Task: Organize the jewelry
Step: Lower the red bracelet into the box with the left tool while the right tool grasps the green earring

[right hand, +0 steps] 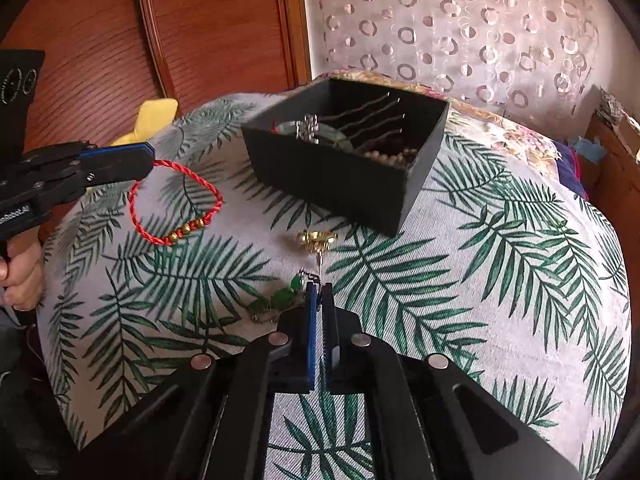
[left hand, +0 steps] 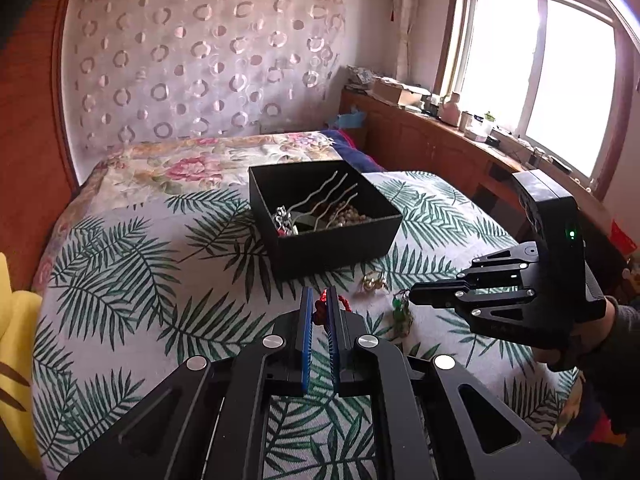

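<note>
While the left gripper point(right hand: 150, 160) pinched the red cord bracelet point(right hand: 176, 204) just above the bedspread point(right hand: 500, 280), the right gripper point(right hand: 320, 294) clamped, seemingly, the green-stone necklace's point(right hand: 280, 300) chain; both wanted slow lifts into the black box point(right hand: 340, 184).

One open black square box point(right hand: 340, 176) on leaf-print bedspread point(right hand: 500, 264). Inside box: four wavy silver metal hairpins point(left hand: 320, 196), one strand of pale beads point(left hand: 348, 216), one silver ornament point(left hand: 282, 218).
Outside box, three loose pieces: one red braided cord bracelet with gold beads point(right hand: 176, 204), one gold-coloured metal trinket point(right hand: 316, 238), one green-stone chain piece point(right hand: 284, 296).
Two black two-finger grippers: left gripper point(left hand: 319, 300), right gripper point(right hand: 319, 294).
</note>
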Demonstrator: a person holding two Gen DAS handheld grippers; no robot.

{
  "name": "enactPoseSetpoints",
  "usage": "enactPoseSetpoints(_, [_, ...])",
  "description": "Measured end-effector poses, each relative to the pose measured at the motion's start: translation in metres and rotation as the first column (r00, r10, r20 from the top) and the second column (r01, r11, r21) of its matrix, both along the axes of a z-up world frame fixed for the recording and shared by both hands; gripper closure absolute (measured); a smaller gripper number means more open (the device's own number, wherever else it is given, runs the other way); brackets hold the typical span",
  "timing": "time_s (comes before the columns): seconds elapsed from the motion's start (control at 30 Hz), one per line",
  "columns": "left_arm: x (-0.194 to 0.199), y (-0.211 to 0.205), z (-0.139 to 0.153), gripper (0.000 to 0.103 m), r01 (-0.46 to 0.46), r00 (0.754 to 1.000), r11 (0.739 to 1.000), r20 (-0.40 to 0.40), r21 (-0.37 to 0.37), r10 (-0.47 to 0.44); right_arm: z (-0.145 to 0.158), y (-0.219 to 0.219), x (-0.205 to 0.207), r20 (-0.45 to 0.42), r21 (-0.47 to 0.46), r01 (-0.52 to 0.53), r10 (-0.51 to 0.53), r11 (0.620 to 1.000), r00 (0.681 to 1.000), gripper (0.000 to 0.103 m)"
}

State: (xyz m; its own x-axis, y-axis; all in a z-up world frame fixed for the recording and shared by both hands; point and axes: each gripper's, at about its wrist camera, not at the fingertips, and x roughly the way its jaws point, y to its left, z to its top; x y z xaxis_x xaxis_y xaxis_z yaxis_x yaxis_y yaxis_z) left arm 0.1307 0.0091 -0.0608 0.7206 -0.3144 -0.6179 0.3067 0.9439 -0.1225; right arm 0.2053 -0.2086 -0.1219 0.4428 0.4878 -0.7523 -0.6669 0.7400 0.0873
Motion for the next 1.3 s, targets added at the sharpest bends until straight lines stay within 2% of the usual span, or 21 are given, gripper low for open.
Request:
enactPoseSetpoints(0.17, [0.005, 0.0, 0.017, 0.097, 0.008, 1.0, 1.0, 0.018, -0.018, -0.008, 0.026, -0.012, -0.006, 0.027, 0.058, -0.004, 0.002, 0.998, 1.0, 0.1])
enactPoseSetpoints(0.4, [0.024, -0.006, 0.042, 0.097, 0.018, 0.998, 1.0, 0.055, -0.022, -0.017, 0.07, -0.016, -0.007, 0.086, 0.091, -0.036, 0.028, 0.995, 0.996, 0.1])
enactPoseSetpoints(0.57, [0.047, -0.01, 0.053, 0.097, 0.014, 0.998, 1.0, 0.068, -0.013, -0.014, 0.102, -0.015, 0.012, 0.138, 0.129, -0.043, 0.025, 0.991, 0.99, 0.1])
enactPoseSetpoints(0.73, [0.074, -0.013, 0.054, 0.097, 0.0, 0.998, 1.0, 0.063, 0.002, 0.0, 0.121, -0.002, 0.04, 0.172, 0.15, -0.052, 0.025, 0.987, 0.985, 0.1])
enactPoseSetpoints(0.93, [0.103, -0.013, 0.048, 0.097, -0.018, 0.999, 1.0, 0.038, 0.011, 0.017, 0.12, 0.014, 0.071, 0.178, 0.13, -0.063, 0.039, 0.989, 0.983, 0.1])
enactPoseSetpoints(1.3, [0.139, -0.017, 0.037, 0.097, -0.018, 1.0, 0.999, 0.014, 0.035, 0.017, 0.079, 0.028, 0.095, 0.085, 0.11, -0.062, 0.052, 0.992, 0.995, 0.1])
